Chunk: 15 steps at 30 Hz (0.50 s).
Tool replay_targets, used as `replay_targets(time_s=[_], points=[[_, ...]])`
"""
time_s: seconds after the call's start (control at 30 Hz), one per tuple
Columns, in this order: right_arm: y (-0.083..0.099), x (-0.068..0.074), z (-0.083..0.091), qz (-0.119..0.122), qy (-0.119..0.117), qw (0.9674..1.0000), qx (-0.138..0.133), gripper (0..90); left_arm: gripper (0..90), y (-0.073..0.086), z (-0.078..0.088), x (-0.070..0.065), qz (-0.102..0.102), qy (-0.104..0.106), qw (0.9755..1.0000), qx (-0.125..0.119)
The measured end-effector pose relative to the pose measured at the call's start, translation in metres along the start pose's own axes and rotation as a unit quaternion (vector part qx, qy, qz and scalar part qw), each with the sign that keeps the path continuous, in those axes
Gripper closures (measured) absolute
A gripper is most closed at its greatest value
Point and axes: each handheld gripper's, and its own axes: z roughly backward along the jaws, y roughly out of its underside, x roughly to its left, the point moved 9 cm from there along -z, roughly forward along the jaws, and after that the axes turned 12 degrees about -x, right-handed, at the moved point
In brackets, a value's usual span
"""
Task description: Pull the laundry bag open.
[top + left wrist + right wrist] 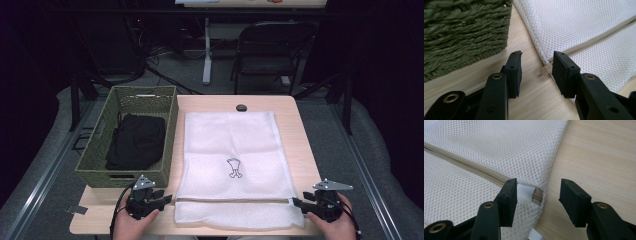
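Note:
A white mesh laundry bag (230, 145) lies flat on the wooden table (296, 131), with a beige zipper (232, 201) running across near its front edge. My left gripper (168, 199) rests at the bag's left edge, open. In the left gripper view the bag (586, 22) fills the upper right, and the zipper pull (545, 70) sits between the parted jaws (537, 57), close to the right one, unpinched. My right gripper (296, 202) is at the bag's right edge, open. The right gripper view shows the zipper's end (537, 196) on the bag (499, 145), between the wide jaws (538, 182).
A green woven basket (125, 177) stands left of the bag, holding a black garment (136, 140); its wall (461, 32) is close to my left gripper. A small black object (241, 107) lies at the table's far edge. A folding chair (270, 50) stands beyond.

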Motion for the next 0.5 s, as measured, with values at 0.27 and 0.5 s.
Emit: replay_targets(time_s=[0.27,0.5], points=[[-0.004,0.004,0.001,0.023,0.005,0.9997,-0.004,46.0,57.0,-0.003,0.003,0.001,-0.002,-0.004,0.9999,-0.014],[-0.010,0.012,0.000,0.040,0.001,0.9991,-0.009,46.3,54.6,-0.005,0.005,0.000,-0.008,-0.004,0.9997,-0.024]])
